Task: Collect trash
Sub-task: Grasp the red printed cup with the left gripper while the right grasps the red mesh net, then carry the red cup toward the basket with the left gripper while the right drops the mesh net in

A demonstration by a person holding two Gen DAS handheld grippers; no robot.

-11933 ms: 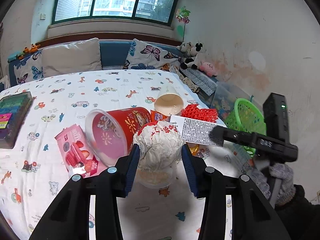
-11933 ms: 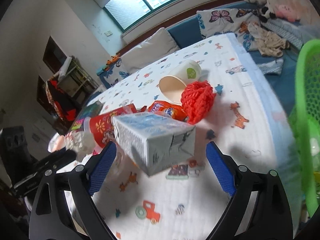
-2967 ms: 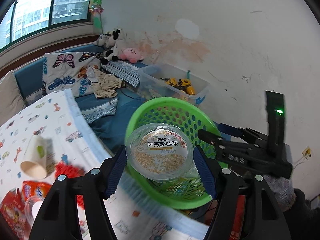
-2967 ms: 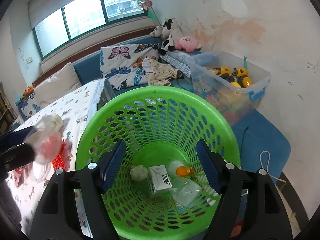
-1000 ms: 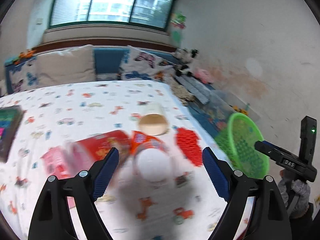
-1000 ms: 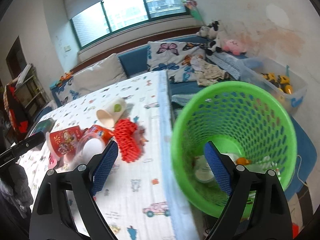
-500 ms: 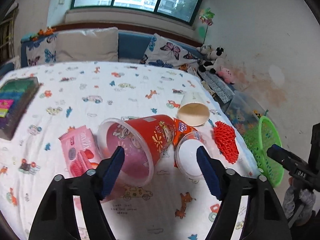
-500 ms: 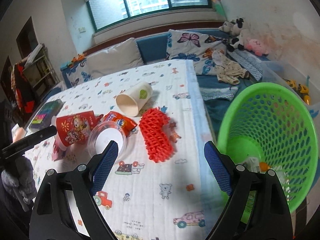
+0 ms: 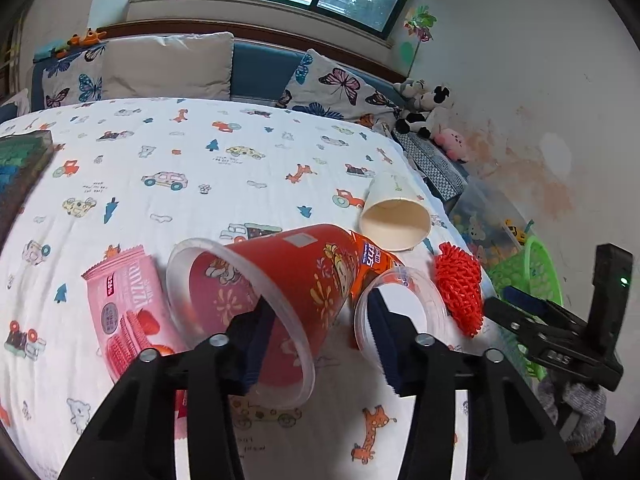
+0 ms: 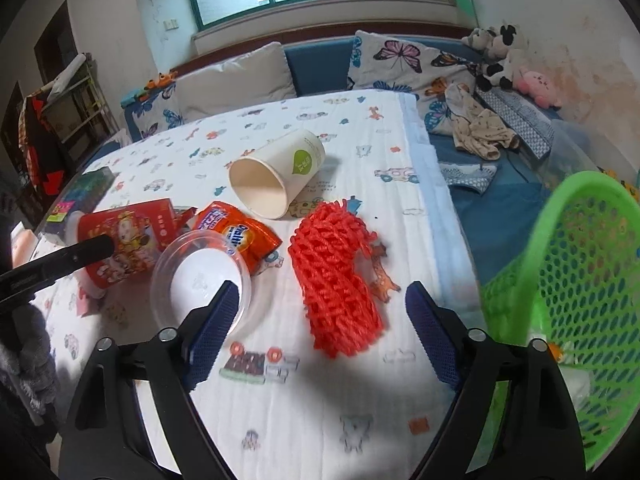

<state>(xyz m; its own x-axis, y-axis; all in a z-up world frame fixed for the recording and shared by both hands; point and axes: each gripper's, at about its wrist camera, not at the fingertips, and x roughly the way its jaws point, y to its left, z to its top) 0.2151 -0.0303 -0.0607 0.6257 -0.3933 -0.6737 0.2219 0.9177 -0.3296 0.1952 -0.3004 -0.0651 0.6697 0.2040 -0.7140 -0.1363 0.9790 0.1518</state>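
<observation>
A red noodle cup (image 9: 276, 280) lies on its side on the printed bedsheet. My left gripper (image 9: 320, 336) is open; its left finger is inside the cup's mouth and its right finger stands in front of a clear plastic lid (image 9: 400, 312). My right gripper (image 10: 320, 320) is open and empty, just short of a red foam fruit net (image 10: 336, 276). The lid (image 10: 200, 276), an orange snack wrapper (image 10: 240, 236), a white paper cup (image 10: 276, 172) and the red cup (image 10: 124, 240) lie to its left. The green basket (image 10: 580, 264) stands at the right.
A pink biscuit packet (image 9: 124, 308) lies left of the red cup. A dark box (image 9: 20, 168) sits at the sheet's far left. Pillows (image 9: 168, 64), plush toys (image 10: 500, 52) and a clear toy bin (image 9: 492, 220) lie beyond the bed's edge.
My left gripper has dropped closer to the red cup and narrowed, its left finger now inside the cup's mouth. My right gripper has moved nearer the red net.
</observation>
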